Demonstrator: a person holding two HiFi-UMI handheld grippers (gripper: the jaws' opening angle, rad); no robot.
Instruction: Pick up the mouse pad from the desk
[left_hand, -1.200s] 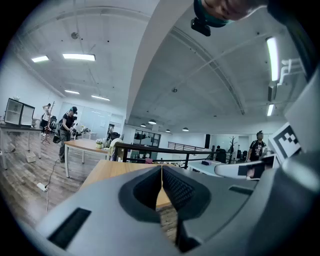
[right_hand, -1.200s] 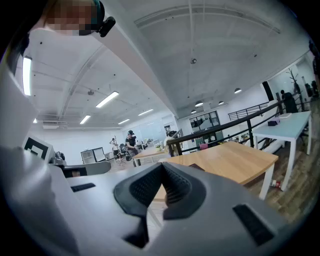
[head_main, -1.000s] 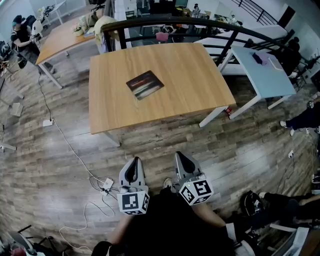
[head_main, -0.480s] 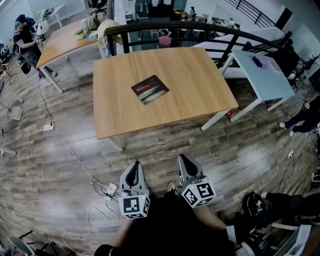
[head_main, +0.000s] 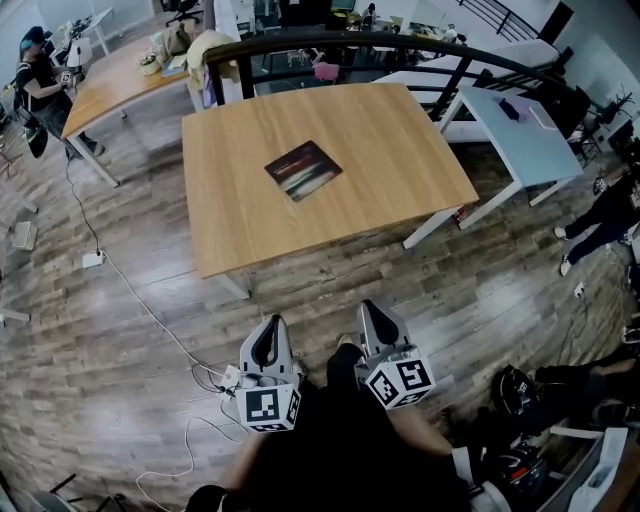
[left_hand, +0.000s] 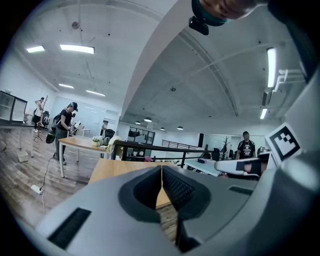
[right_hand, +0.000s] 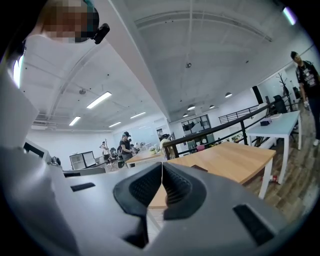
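- Wood-plank floor (head_main: 120, 330): lies under both grippers and runs as a bare strip between the jaw tips and the desk ahead.
- Wooden desk (head_main: 390, 150): stands ahead of both pairs of jaws, its near edge facing them. In the right gripper view its top (right_hand: 235, 160) rises just above and beyond the jaw tips.
- Pale blue table (head_main: 525, 145): ahead and off to the right of the right jaws, just beside the desk's right end.
- Dark curved railing (head_main: 400, 45): beyond the desk's far edge, farthest from the jaws.
- Mouse pad (head_main: 303, 170): dark, with reddish and pale streaks, lying flat on the desk top well ahead of the jaws, touched by neither. It sits between the lines of the two grippers, nearer the left one's. It is turned at a slant to the desk edges, one corner pointing back toward the jaws. Its slightly longer axis, which the streaks follow, runs from near-left to far-right. From the right gripper view it shows as a thin dark sliver (right_hand: 200, 168) just right of the jaw tips.
- Left gripper (head_main: 268, 325): held low over the floor, pointing toward the desk, its jaws clenched together on nothing (left_hand: 161, 167).
- Right gripper (head_main: 372, 308): beside the left, pointing the same way, its jaws likewise clenched and empty (right_hand: 162, 165).
- White power strip (head_main: 232, 377): on the floor just left of the left gripper, with a cable (head_main: 130, 300) trailing away ahead and to the left.
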